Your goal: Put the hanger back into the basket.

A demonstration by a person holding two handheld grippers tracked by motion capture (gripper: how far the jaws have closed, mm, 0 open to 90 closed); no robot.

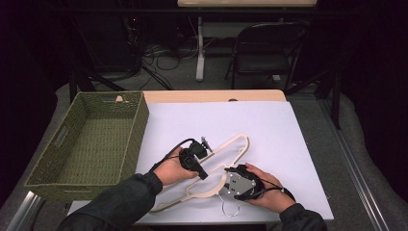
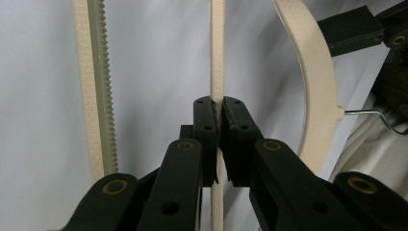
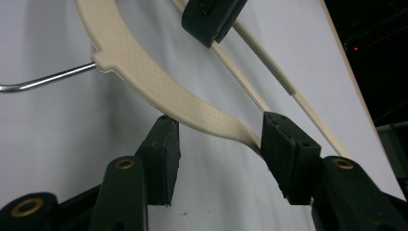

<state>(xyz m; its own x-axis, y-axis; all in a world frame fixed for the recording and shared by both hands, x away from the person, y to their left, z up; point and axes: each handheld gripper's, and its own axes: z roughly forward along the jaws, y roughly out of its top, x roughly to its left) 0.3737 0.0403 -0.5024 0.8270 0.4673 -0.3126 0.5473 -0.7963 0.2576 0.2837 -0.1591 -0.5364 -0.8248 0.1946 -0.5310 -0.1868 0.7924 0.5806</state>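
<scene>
Left claw (image 2: pixel 219 108) clamped on the thin bar of a cream clothes hanger (image 1: pixel 226 151) lying on the tabletop (image 1: pixel 269 125); right claw (image 3: pixel 219 144) partly open, straddling the hanger's curved shoulder.

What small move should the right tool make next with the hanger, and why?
Probably close the right tool on the hanger. Its jaws stand open on either side of the curved arm, while the left tool is already shut on a thin bar, so a second grip would likely let both hands lift it towards the basket.
</scene>
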